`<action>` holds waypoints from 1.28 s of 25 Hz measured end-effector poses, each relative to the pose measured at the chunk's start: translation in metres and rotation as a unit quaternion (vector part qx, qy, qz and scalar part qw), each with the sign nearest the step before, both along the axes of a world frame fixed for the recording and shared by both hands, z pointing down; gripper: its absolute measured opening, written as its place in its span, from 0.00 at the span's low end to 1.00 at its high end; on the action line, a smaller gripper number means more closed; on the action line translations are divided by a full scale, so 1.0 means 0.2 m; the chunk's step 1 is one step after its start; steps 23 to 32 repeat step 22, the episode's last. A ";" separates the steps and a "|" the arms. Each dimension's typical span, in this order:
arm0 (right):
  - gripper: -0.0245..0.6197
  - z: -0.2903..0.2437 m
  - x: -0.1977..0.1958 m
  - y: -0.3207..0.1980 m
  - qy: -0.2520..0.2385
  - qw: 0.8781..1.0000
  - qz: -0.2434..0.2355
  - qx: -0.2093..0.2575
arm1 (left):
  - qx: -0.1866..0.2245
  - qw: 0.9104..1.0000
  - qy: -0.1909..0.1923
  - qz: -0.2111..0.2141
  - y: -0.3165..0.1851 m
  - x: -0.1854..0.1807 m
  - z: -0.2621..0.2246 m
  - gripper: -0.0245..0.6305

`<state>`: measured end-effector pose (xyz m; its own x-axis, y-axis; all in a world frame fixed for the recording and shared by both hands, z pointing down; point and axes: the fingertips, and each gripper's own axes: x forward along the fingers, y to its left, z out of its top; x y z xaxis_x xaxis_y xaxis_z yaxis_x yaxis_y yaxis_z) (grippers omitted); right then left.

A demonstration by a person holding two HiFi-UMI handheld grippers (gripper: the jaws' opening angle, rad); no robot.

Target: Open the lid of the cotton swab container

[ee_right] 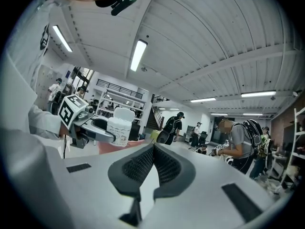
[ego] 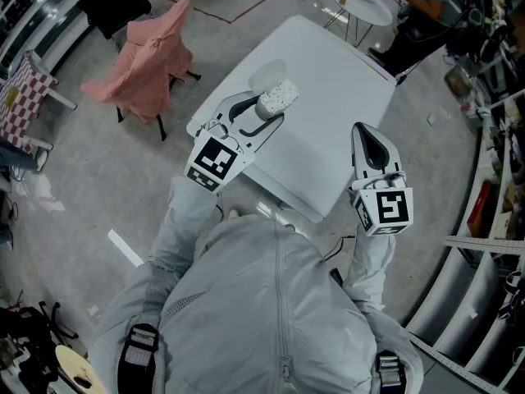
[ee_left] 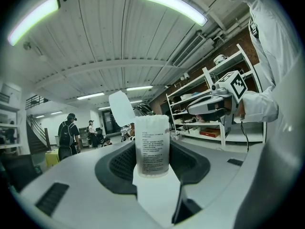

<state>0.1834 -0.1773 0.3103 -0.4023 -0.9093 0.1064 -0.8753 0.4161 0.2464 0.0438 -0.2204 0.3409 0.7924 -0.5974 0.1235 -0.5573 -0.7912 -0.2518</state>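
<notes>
The left gripper (ego: pixel 264 112) has its fingers spread fairly wide and pressed on the sides of the cotton swab container (ee_left: pixel 152 147). It holds the container upright over the far left corner of the white bench (ego: pixel 344 89), probably so it cannot turn or tip while its top is worked. The lid (ee_left: pixel 121 108) stands up as a white flap behind the rim, so I judge it already swung open; the head view shows pale swab tips at the mouth. The right gripper (ego: pixel 362 134) is well apart to the right, above the near edge of the bench, its fingers pressed together with nothing between them. Its distance from the container suggests the opening needs no more from it. The hinge is hidden behind the container, so how far back the lid has swung is unclear. The container's base is cut off by the fingers, and I cannot tell whether it touches the bench or hangs above it. The print on its label is too small to read.
</notes>
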 end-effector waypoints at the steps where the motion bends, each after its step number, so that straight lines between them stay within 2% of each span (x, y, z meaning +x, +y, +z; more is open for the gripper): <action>1: 0.09 0.00 0.00 0.00 0.001 1.000 0.000 -0.001 | 0.000 1.000 0.000 0.001 0.00 0.00 0.00 0.36; 32: 0.09 0.04 -0.02 0.00 -0.002 1.000 -0.002 -0.011 | -0.008 1.000 -0.007 0.014 0.03 0.01 0.05 0.36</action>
